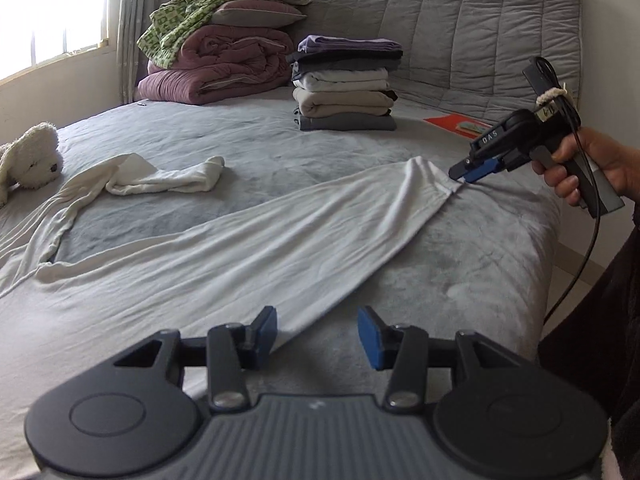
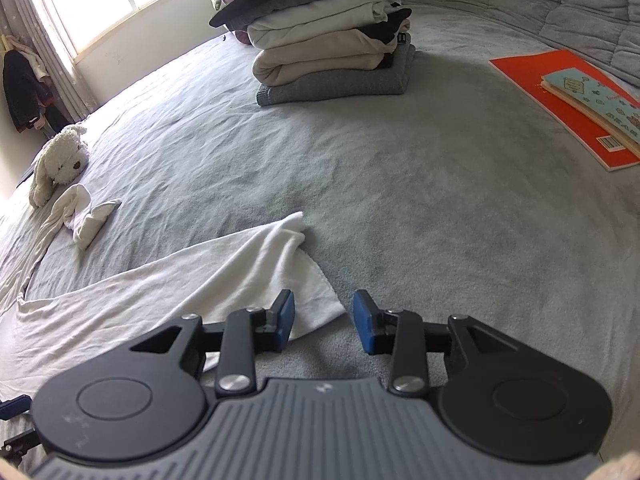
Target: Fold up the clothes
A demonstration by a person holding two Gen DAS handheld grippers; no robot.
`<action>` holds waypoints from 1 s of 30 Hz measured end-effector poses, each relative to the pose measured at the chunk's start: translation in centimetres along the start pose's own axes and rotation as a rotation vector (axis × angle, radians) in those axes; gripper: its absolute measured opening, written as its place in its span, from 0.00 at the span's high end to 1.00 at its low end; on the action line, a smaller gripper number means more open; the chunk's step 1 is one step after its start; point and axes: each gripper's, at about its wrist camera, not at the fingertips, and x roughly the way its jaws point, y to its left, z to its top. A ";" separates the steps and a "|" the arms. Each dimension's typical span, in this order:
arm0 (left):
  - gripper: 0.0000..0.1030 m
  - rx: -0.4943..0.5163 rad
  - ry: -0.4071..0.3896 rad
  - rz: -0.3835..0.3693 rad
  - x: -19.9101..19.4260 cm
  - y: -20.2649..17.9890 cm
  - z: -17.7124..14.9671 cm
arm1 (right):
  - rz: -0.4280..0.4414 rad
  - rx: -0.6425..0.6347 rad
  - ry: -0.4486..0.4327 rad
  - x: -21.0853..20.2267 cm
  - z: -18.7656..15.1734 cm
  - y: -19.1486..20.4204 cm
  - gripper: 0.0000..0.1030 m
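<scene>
White garment (image 1: 248, 248) spread flat across the grey bed (image 1: 320, 148). Left gripper (image 1: 317, 330) and right gripper (image 2: 323, 320) both parted and empty, each above a garment corner. Behind: stack of folded clothes (image 1: 345, 82), toy dog (image 1: 30, 160), orange book (image 2: 560, 96).

On the bed (image 1: 248, 140), the garment (image 1: 224, 256) lies before the folded stack (image 1: 344, 84), plush toy (image 1: 30, 158) at left.

A wide bed (image 1: 248, 136) in grey sheeting fills the room, backed by a quilted grey headboard (image 1: 460, 32). Daylight glares through a curtained window (image 1: 52, 8) at the left
</scene>
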 end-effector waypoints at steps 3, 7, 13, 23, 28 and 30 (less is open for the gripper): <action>0.56 0.021 0.004 0.033 0.6 -0.5 0.1 | -0.027 -0.099 0.004 0.1 -0.6 1.4 0.64; 0.74 -0.001 0.001 0.070 1.2 -0.7 0.5 | -0.066 -0.228 0.000 0.3 -1.5 3.2 0.97; 0.99 0.026 -0.022 0.073 0.5 -1.4 1.1 | -0.204 -0.425 -0.049 -1.7 -1.7 4.9 0.98; 0.97 0.036 0.025 0.003 0.6 -1.5 0.3 | -0.233 -0.545 0.079 -0.2 -3.0 4.0 0.96; 0.78 0.016 -0.002 -0.013 -0.3 -0.9 0.9 | -0.186 -0.475 0.032 -1.2 -1.6 3.6 0.68; 0.74 -0.010 -0.022 -0.003 -0.6 -0.2 1.1 | -0.161 -0.429 -0.008 -1.5 -1.1 3.4 0.64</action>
